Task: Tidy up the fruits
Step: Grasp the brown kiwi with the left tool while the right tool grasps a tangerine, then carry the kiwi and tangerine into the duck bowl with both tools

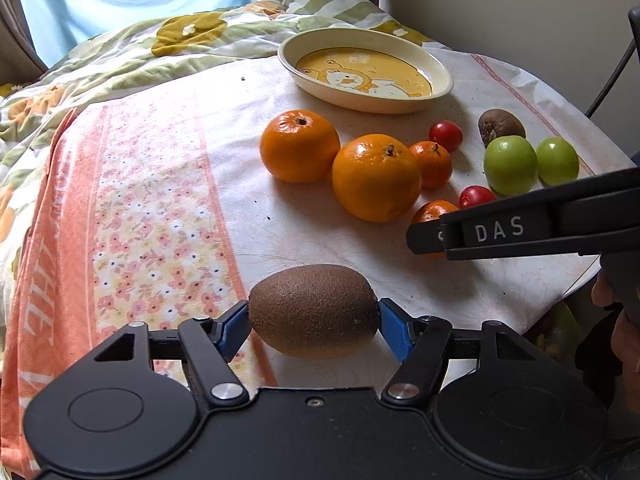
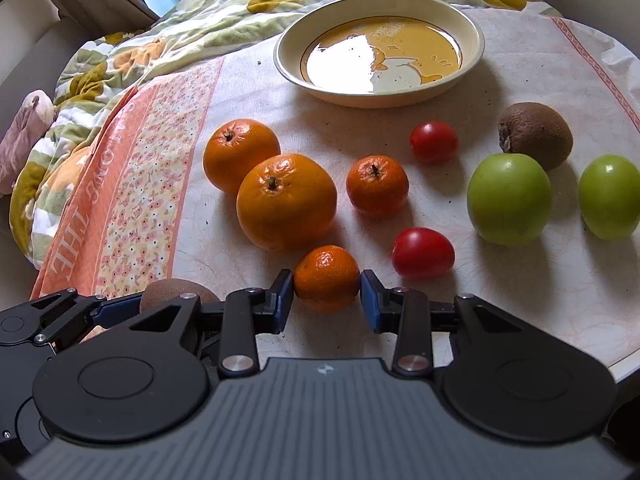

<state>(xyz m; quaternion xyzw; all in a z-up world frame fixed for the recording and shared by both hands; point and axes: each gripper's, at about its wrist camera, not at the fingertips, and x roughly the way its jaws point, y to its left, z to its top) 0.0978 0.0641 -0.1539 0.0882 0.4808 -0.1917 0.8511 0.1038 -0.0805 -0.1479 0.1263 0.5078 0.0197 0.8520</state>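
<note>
Two kiwis show: one (image 1: 313, 311) lies with its long axis crosswise between the blue pads of the left hand-held gripper (image 1: 314, 322), pinched end to end just above the cloth (image 1: 160, 200); its skin is brown, fuzzy and plump. The other kiwi (image 2: 535, 135) sits wrinkled behind two green apples, the nearer (image 2: 509, 199) and the farther (image 2: 610, 202). The right hand-held gripper (image 2: 327, 300) pinches a small mandarin (image 2: 327, 278), bright orange with a dimpled peel, resting on the counter's cloth. Beside it lie two large oranges, touching (image 2: 286, 202) (image 2: 241, 154), another small mandarin (image 2: 377, 185), and two red tomatoes (image 2: 423, 253) (image 2: 433, 141). An oval dish (image 2: 472, 36) with a yellow cartoon base holds no fruit.
</note>
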